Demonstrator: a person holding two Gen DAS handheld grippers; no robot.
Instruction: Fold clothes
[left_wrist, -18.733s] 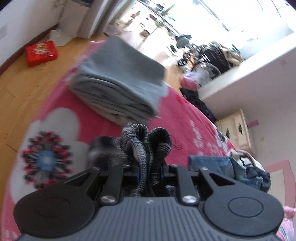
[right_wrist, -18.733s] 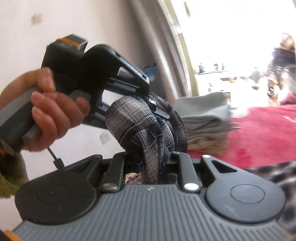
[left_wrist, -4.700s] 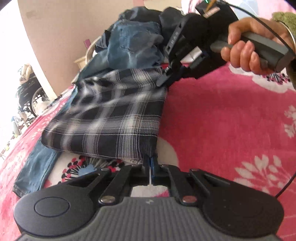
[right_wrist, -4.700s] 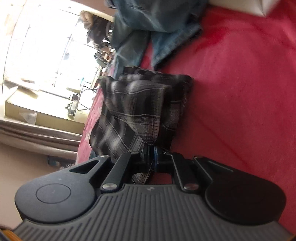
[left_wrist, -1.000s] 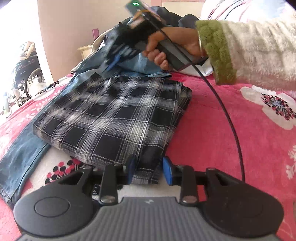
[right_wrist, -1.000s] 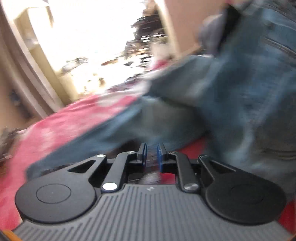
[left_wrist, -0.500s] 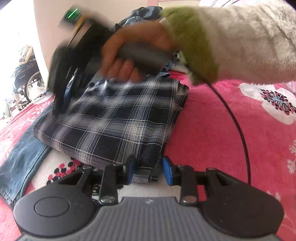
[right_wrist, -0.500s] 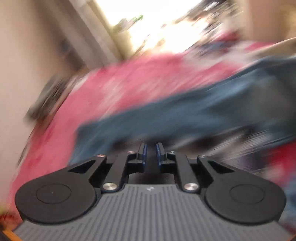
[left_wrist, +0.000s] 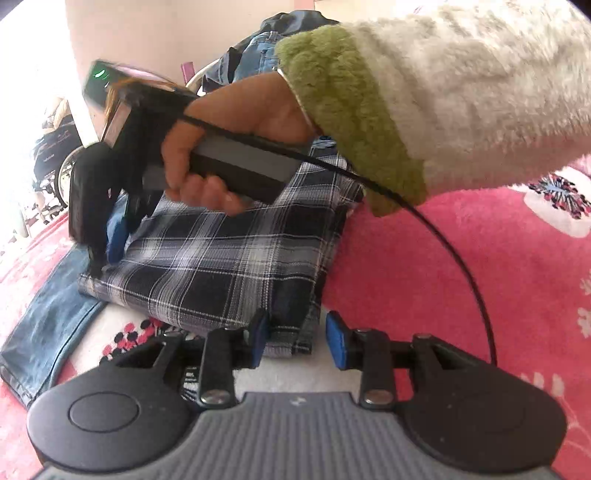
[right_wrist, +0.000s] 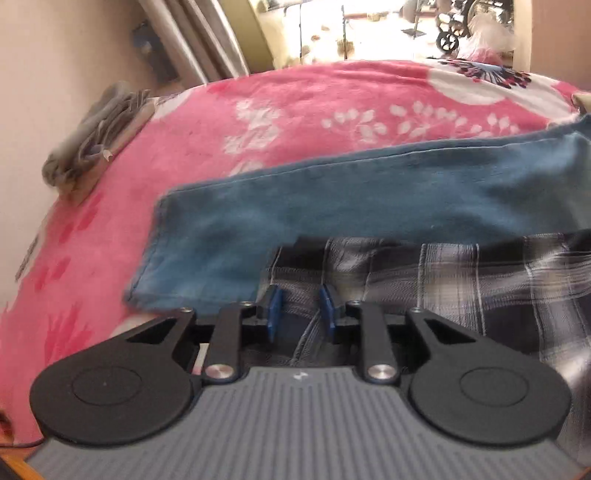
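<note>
So, plaid shirt (left_wrist: 229, 254) lies folded on jeans (right_wrist: 332, 206); left gripper (left_wrist: 297, 334) spread at its near corner, right gripper (right_wrist: 299, 306) spread w/ tips at its far corner (nothing pinched).

A bed is carrying everything, and a pink blanket (left_wrist: 424, 266) with white flowers is covering it. Jeans (right_wrist: 332, 199) are lying flat on the blanket, one leg stretching out across it. A folded plaid shirt (left_wrist: 229, 258) is resting partly on the blanket and partly over the jeans' leg. A grey folded stack (right_wrist: 96, 136) is sitting near the far edge by the wall, well apart from the jeans. More denim clothes (left_wrist: 258, 48) are piling up at the other end, by the wall
</note>
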